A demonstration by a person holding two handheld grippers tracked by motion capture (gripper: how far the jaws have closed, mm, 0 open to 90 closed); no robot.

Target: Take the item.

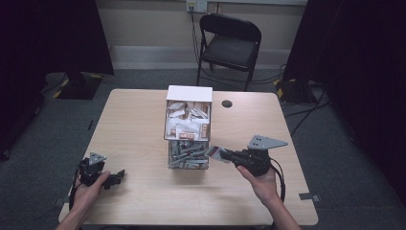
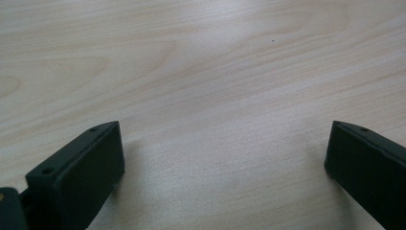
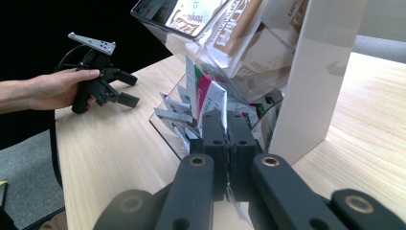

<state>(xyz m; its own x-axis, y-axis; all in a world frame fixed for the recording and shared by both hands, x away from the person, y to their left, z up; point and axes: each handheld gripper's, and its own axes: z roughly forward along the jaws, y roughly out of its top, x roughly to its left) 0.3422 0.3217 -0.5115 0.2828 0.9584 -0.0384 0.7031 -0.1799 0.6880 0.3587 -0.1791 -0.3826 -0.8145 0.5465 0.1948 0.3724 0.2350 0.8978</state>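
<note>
At lower bin mouth of clear dispenser [image 1: 188, 143], mid-counter [image 1: 139, 196]: my right gripper [image 3: 226, 125] pinching sachet [image 3: 207, 98], jaws closed tight on its lower edge, sachet standing upright ahead of jaws, long axis pointing into bin. Loose sachets [image 3: 174, 112] crowding beside it; white side panel [image 3: 311, 91] flanking right. Upper bin overhanging, limiting lift. My left gripper [image 1: 101, 173] resting well apart, jaws spread wide, gripping nothing, facing bare counter.
</note>
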